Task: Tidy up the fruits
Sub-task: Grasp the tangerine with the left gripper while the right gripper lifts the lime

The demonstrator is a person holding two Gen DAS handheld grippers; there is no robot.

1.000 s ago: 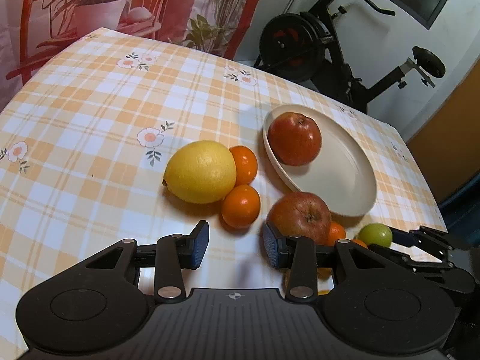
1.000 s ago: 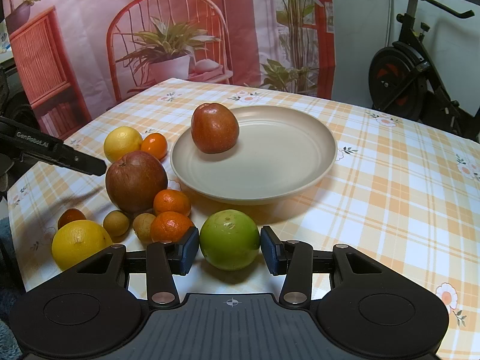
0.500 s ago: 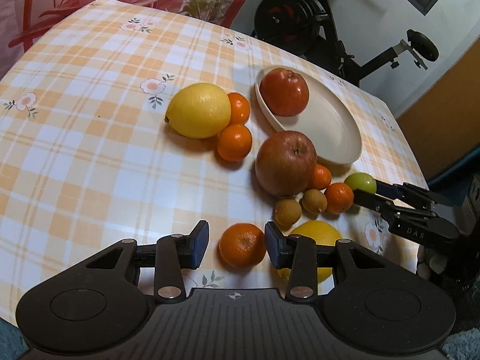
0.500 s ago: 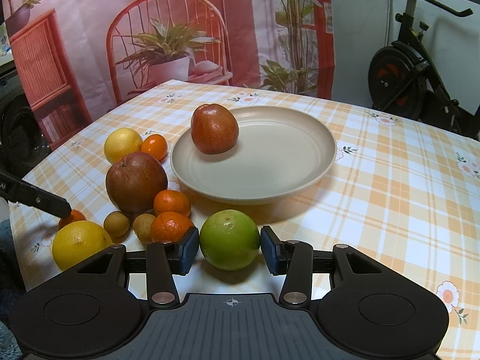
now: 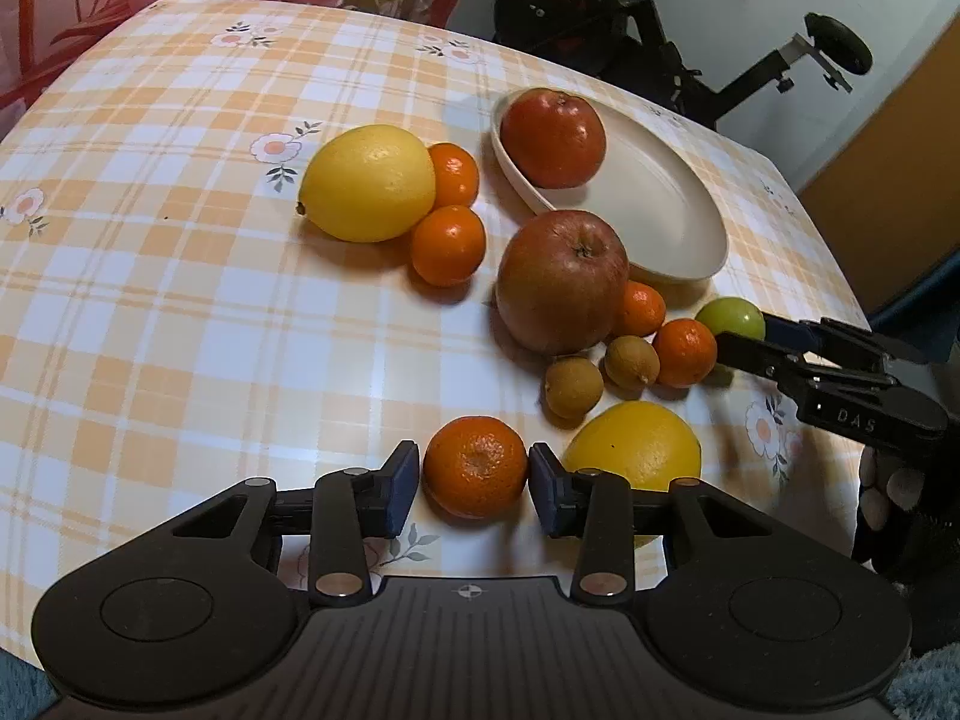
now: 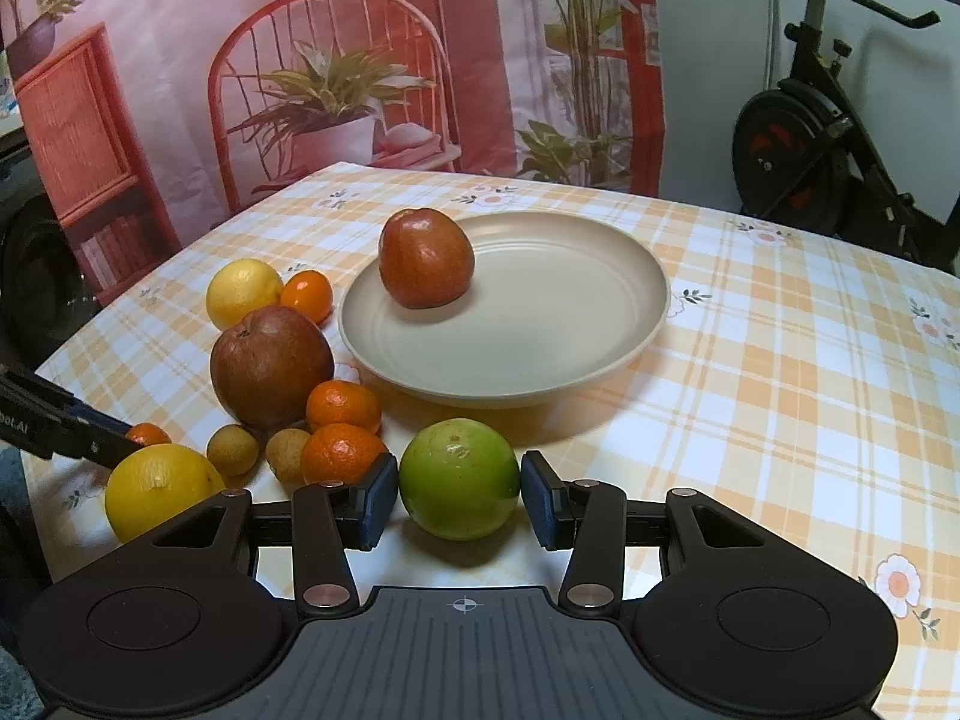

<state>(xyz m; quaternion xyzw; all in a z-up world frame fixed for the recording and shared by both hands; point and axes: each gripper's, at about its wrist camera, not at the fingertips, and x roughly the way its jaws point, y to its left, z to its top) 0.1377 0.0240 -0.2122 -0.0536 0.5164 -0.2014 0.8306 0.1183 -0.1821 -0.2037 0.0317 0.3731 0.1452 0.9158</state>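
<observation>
A mandarin (image 5: 474, 465) rests on the checked tablecloth between the pads of my left gripper (image 5: 474, 480). Its jaws are closing: the right pad is at the peel and a thin gap shows at the left pad. My right gripper (image 6: 459, 489) is shut on a green fruit (image 6: 459, 477) that sits on the cloth in front of the beige plate (image 6: 600, 348). One red apple (image 6: 426, 258) lies on the plate. A bigger apple (image 5: 561, 282), a lemon (image 5: 369, 183), a yellow citrus (image 5: 636, 444), mandarins and two small brown fruits lie beside the plate.
The table edge runs close behind both grippers. An exercise bike (image 6: 810, 156) stands beyond the far right corner, and a printed backdrop (image 6: 300, 60) hangs behind the table. Bare cloth stretches left of the lemon (image 5: 150, 240) and right of the plate (image 6: 810, 390).
My left gripper drew back from the big apple toward the table's near edge and dropped around the mandarin, its jaws narrowing. The right gripper and the green fruit have stayed put.
</observation>
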